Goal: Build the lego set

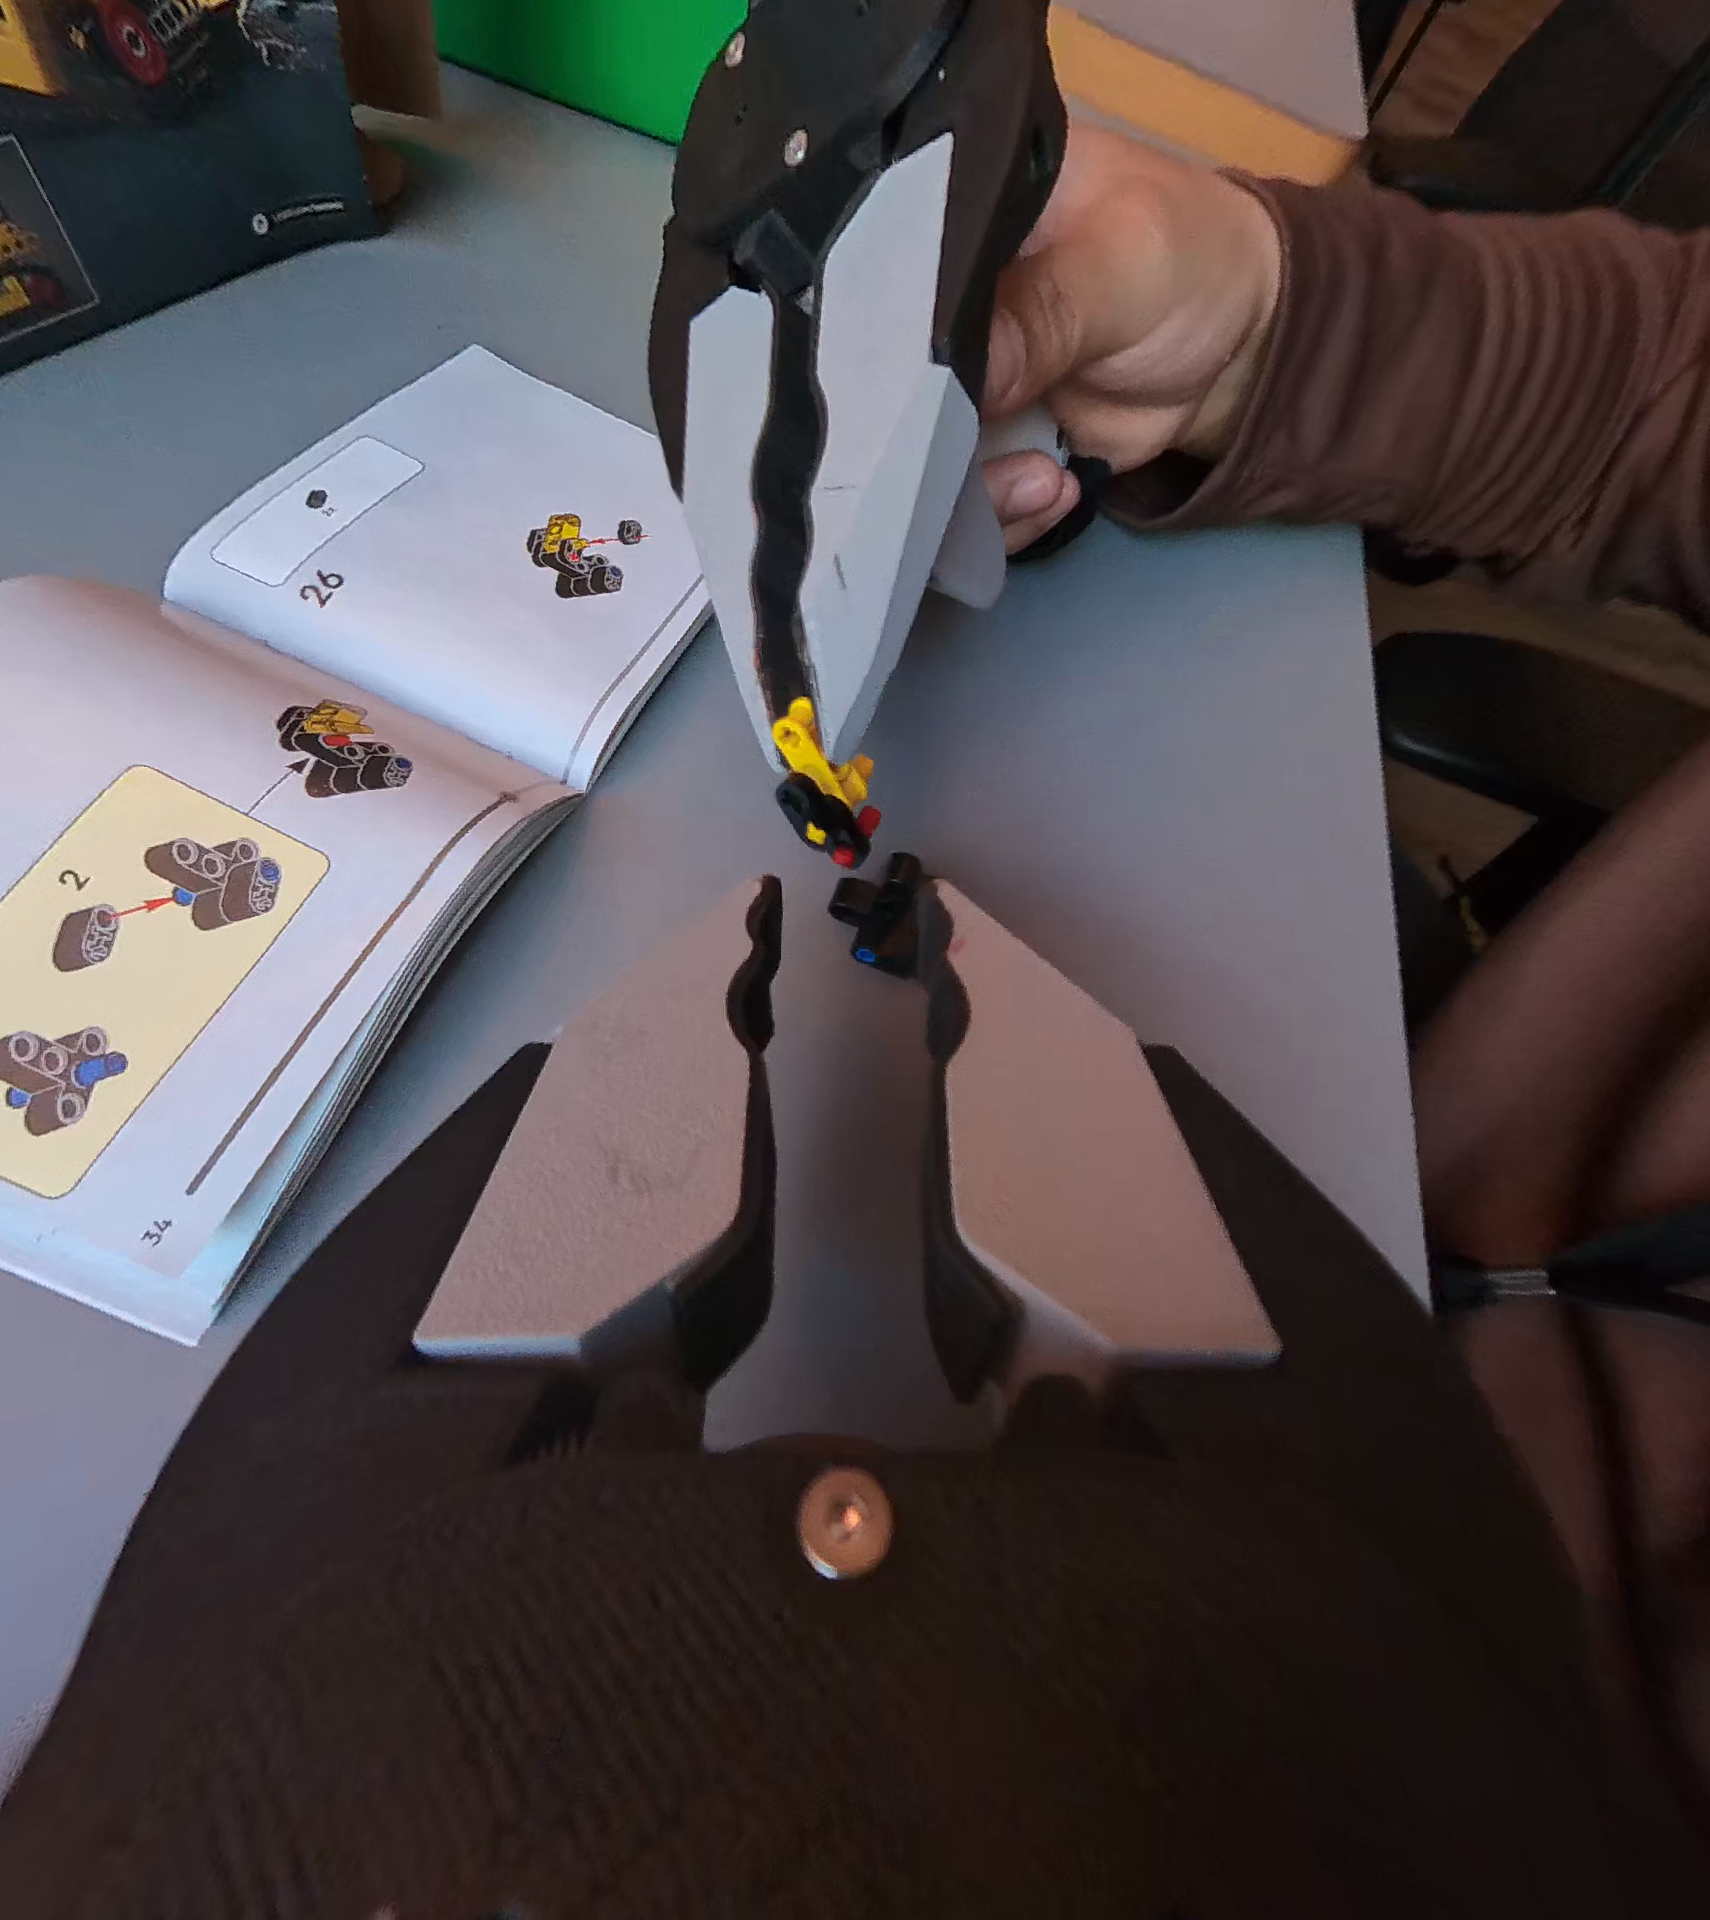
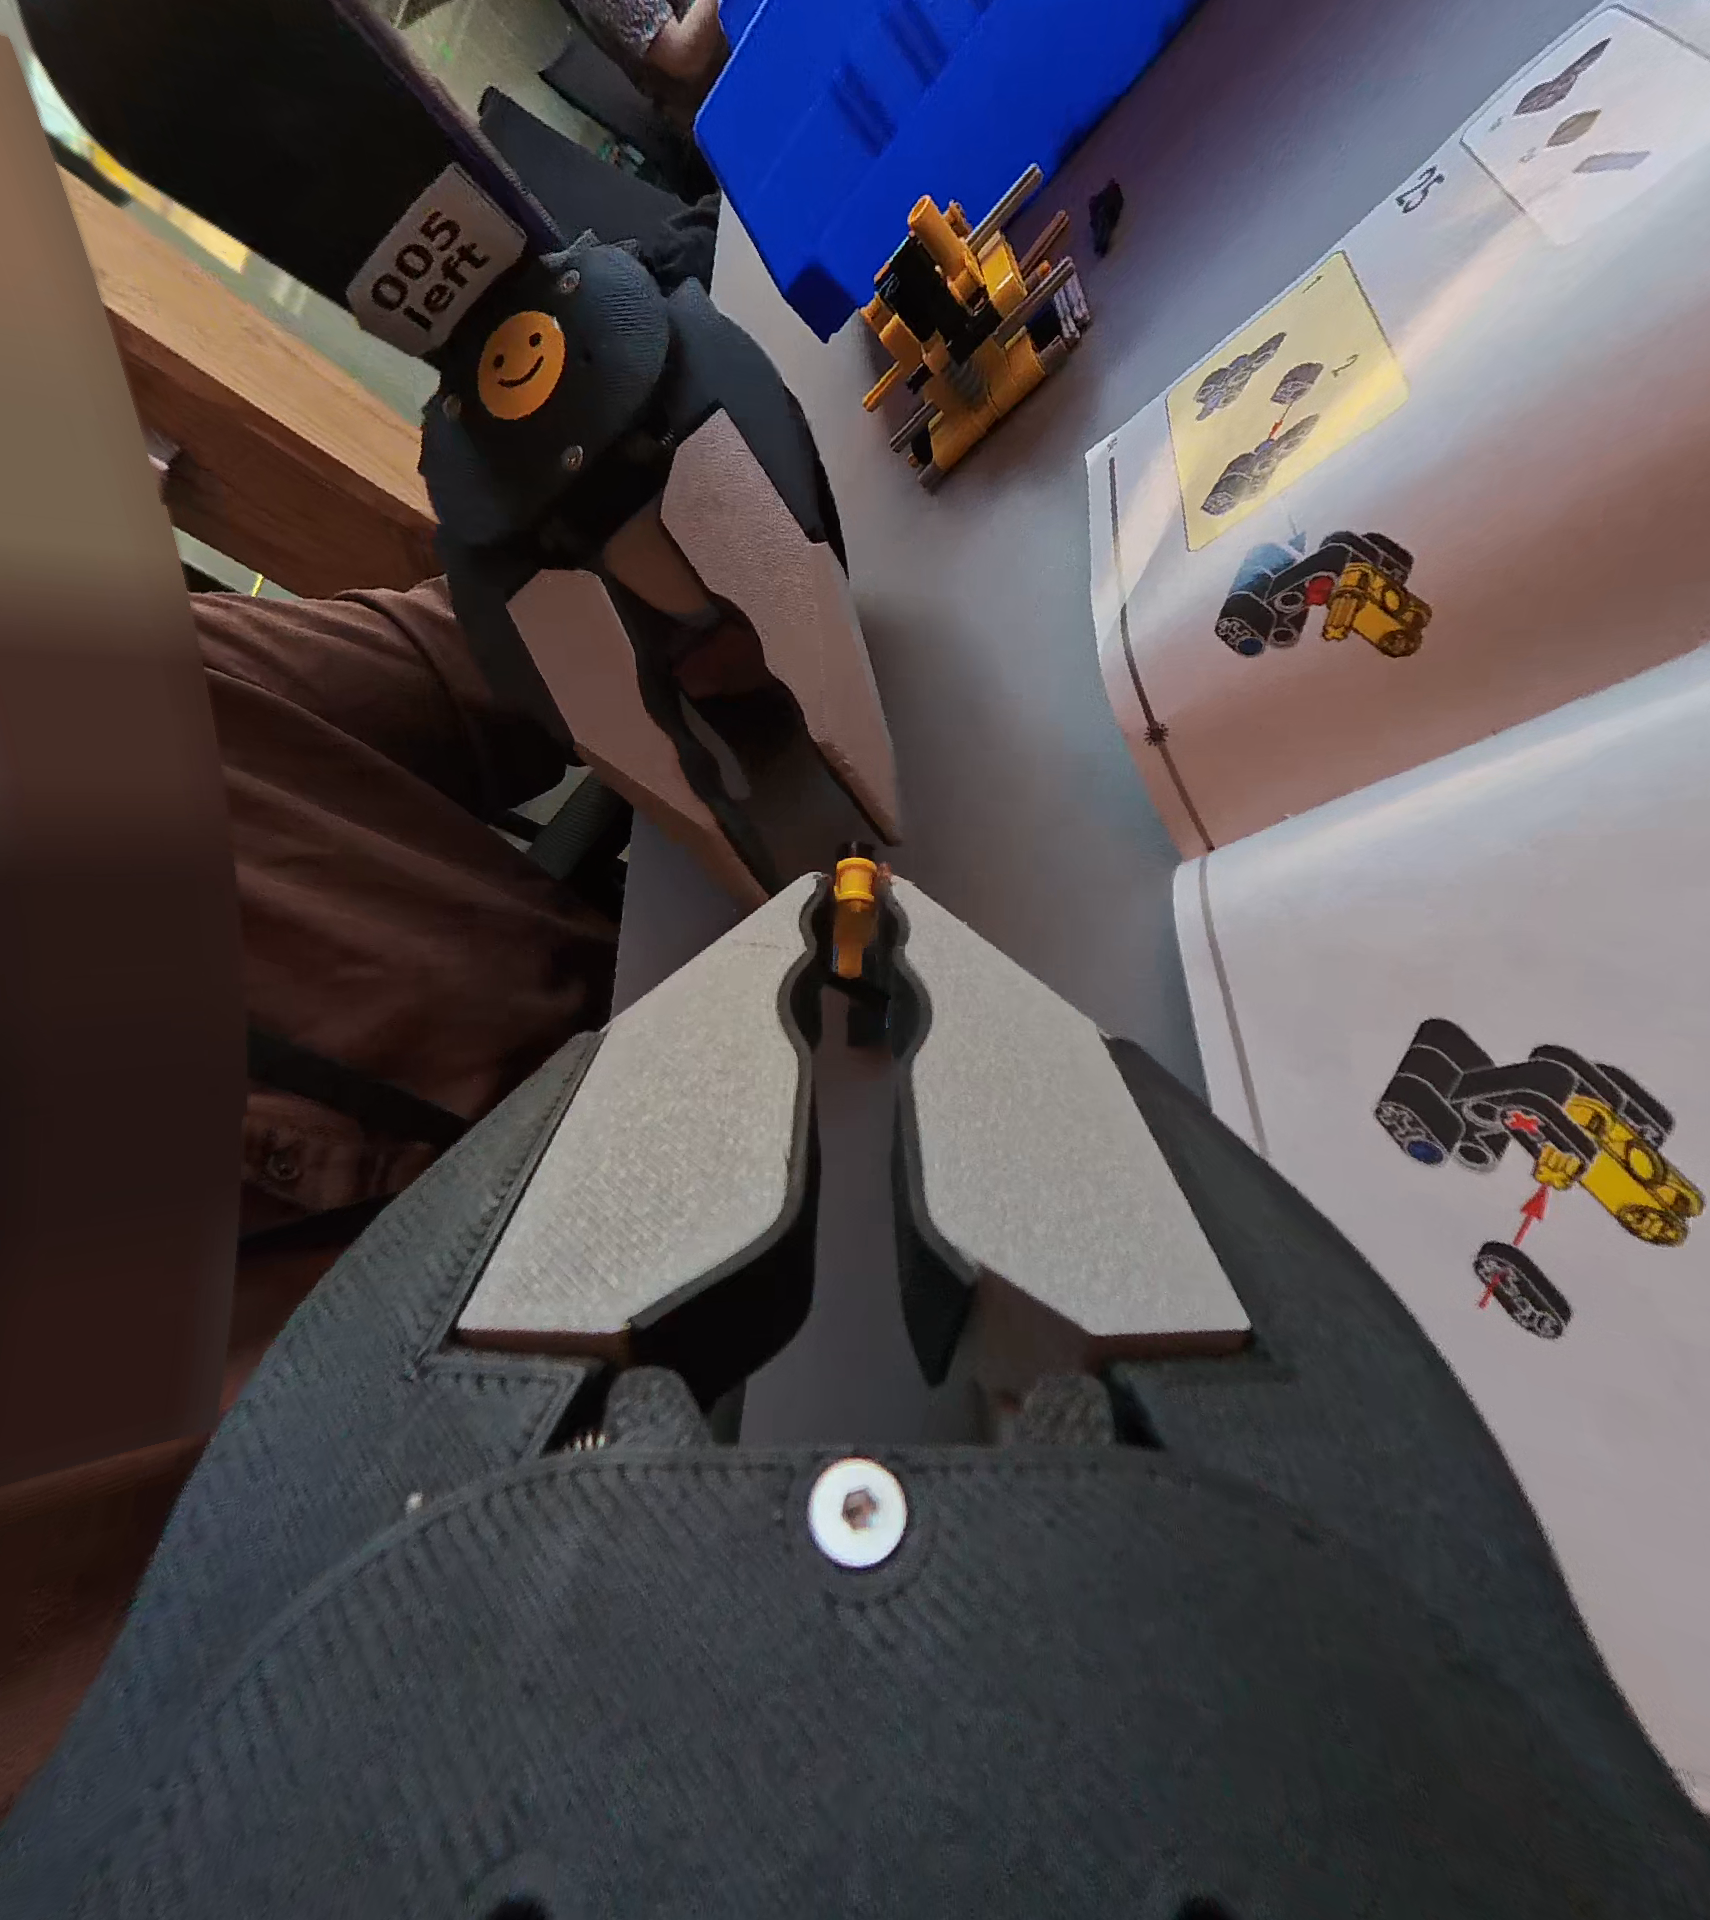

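**2 grippers tip to tip near the table's right edge**

Seen only from the left wrist: left gripper (image 1: 849, 906) spread wide, released, with a small black piece (image 1: 877, 914) lying against the inner face of its right finger, apparently on the grey table (image 1: 1142, 790) though contact unclear; right gripper (image 1: 815, 753) coming down from above, gripped by a hand (image 1: 1131, 322) in a brown sleeve (image 1: 1557, 384), pinching a yellow and black sub-assembly (image 1: 823, 784) with red pins just above that black piece; dark set box (image 1: 82, 177) at the far left corner.

Seen only from the right wrist: partly built yellow model (image 2: 976, 322) with grey axles, beside a blue bin (image 2: 892, 135) at the table's far side; left gripper (image 2: 830, 831) angled in opposite, bearing an orange smiley sticker (image 2: 519, 366); right gripper (image 2: 856, 894) clenched on the sub-assembly (image 2: 853, 914), only the yellow end poking past the tips.

Open instruction booklet (image 1: 238, 831) flat on the table, left of the grippers, nothing lying across its pages.
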A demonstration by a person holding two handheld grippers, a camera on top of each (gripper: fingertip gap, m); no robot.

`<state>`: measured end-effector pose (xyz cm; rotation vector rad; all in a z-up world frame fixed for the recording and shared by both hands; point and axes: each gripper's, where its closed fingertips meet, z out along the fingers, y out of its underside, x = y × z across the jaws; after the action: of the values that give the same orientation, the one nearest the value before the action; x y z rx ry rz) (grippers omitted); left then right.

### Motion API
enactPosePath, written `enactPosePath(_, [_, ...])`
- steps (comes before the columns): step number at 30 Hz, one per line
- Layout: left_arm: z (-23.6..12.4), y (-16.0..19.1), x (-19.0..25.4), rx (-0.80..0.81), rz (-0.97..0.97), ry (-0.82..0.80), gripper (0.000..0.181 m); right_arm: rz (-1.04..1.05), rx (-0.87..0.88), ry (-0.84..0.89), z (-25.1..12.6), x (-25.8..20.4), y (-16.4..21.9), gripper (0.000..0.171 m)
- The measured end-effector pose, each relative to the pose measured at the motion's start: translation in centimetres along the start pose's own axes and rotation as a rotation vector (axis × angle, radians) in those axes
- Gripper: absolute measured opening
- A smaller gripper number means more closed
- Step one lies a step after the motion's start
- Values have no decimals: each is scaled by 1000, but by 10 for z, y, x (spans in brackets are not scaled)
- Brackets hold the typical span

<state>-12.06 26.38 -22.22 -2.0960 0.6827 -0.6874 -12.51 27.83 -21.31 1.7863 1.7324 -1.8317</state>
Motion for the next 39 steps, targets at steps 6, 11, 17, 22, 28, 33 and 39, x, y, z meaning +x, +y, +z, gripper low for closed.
enactPosePath(6, [-2,-6,6,44,-72,76,22,-24,-7,-56,8,-11,0,4])
enactPosePath(11, [-5,-8,8,63,-113,123,9,-68,-14,-70,13,-18,1,4])
enactPosePath(17, [-2,-3,6,39,-251,155,5,-113,-4,-67,12,-20,-1,15])
enactPosePath(22, [-1,-1,2,41,-414,202,5,-229,10,11,-2,-15,-4,13])
enactPosePath(28, [-6,0,0,49,-598,328,5,-378,-103,97,4,-16,16,22])
enactPosePath(33, [-3,5,2,5,-648,357,5,-478,-210,229,18,-7,33,18])
enactPosePath(39, [-5,3,-1,21,-666,364,5,-483,-238,287,18,1,36,6])
